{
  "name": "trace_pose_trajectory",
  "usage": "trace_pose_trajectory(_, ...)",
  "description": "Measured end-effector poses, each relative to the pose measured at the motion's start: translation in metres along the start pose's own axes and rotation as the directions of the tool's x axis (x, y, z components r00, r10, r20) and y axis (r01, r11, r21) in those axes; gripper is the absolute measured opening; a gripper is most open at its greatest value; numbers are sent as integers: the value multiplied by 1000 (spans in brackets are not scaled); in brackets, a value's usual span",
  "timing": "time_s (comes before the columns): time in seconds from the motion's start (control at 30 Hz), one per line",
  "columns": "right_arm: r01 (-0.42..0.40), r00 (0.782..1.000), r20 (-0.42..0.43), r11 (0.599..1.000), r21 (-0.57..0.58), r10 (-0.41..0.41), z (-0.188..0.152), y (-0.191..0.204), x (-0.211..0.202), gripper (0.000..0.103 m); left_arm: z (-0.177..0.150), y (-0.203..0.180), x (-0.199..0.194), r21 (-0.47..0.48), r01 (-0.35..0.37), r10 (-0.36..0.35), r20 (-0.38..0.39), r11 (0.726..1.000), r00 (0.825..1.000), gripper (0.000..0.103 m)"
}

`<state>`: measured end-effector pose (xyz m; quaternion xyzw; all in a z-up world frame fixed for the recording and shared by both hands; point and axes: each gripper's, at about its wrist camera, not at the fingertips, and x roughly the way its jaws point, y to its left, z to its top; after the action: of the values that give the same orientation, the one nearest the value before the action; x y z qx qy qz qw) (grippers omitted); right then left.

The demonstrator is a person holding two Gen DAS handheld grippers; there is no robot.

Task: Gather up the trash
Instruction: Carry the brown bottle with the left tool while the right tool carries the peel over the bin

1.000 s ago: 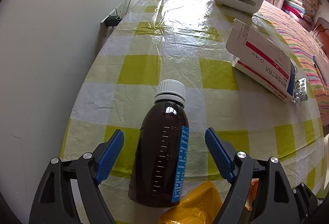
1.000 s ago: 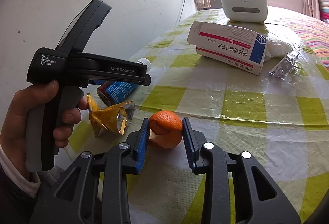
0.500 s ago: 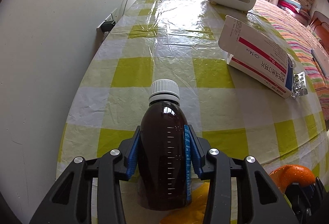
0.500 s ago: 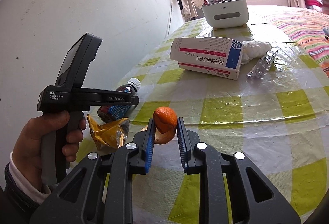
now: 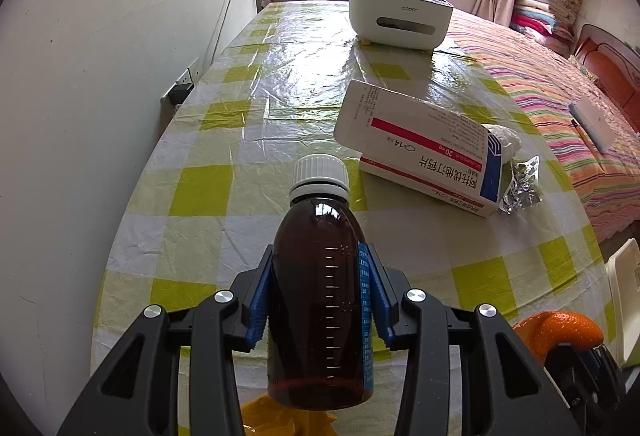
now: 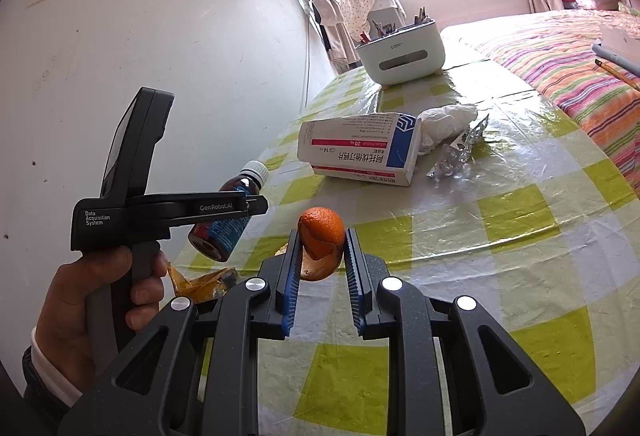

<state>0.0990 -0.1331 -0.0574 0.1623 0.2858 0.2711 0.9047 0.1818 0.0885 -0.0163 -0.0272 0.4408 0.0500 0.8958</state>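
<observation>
We have the brown bottle (image 5: 320, 300) pinched in the left gripper (image 5: 320, 292) and the orange peel (image 6: 322, 242) pinched in the right gripper (image 6: 320, 268), both off the near table (image 5: 460, 244); we should carry them level, grips firm, bottle upright

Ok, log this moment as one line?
left gripper: shut on brown bottle, lifted | right gripper: shut on orange peel | on table: medicine box, yellow wrapper

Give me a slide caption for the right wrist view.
Right tool pinches orange peel over the checked table; left tool lifts a brown bottle beside it.
</observation>
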Motion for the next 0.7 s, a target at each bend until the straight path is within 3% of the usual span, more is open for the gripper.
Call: trace_pose_trajectory(0.7, 43, 993, 108, 993, 106, -55, 11, -46, -47, 20, 4, -89, -23, 94, 118, -124, 55, 989, 991, 41)
